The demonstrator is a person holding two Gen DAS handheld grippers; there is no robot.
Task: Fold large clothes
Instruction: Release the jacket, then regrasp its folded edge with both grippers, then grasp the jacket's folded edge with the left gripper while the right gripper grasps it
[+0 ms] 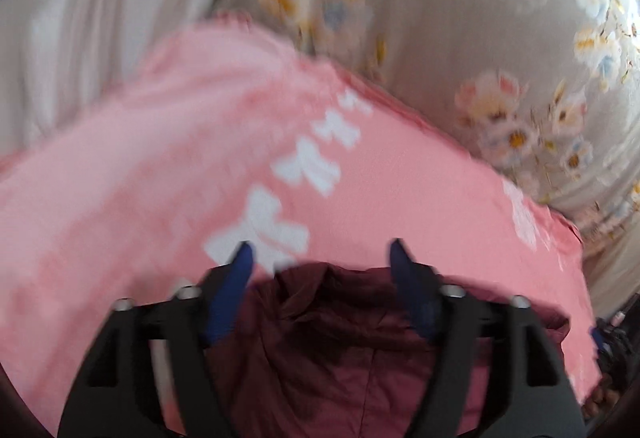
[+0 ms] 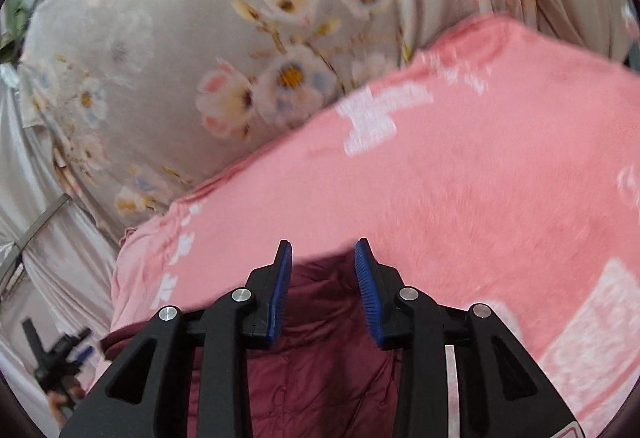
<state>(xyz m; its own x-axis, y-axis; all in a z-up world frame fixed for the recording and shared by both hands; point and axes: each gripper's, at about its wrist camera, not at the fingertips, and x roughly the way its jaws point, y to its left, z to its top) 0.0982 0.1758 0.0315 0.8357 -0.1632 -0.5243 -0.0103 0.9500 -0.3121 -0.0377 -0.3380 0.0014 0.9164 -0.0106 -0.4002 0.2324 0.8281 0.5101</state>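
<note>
Two large cloths lay under us: one floral sheet and one pink blanket upon it. We saw one maroon garment on the blanket's near edge, rumpled, no fold made, so all folding remained. Our left gripper gaped wide and our right gripper less so, both holding nothing above it

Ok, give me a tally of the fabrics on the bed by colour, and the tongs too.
Pink, white-patterned blanket: 1
Maroon garment: 1
Grey floral bedsheet: 1
Tongs, both open: 2, left tongs and right tongs
Total: 5
</note>
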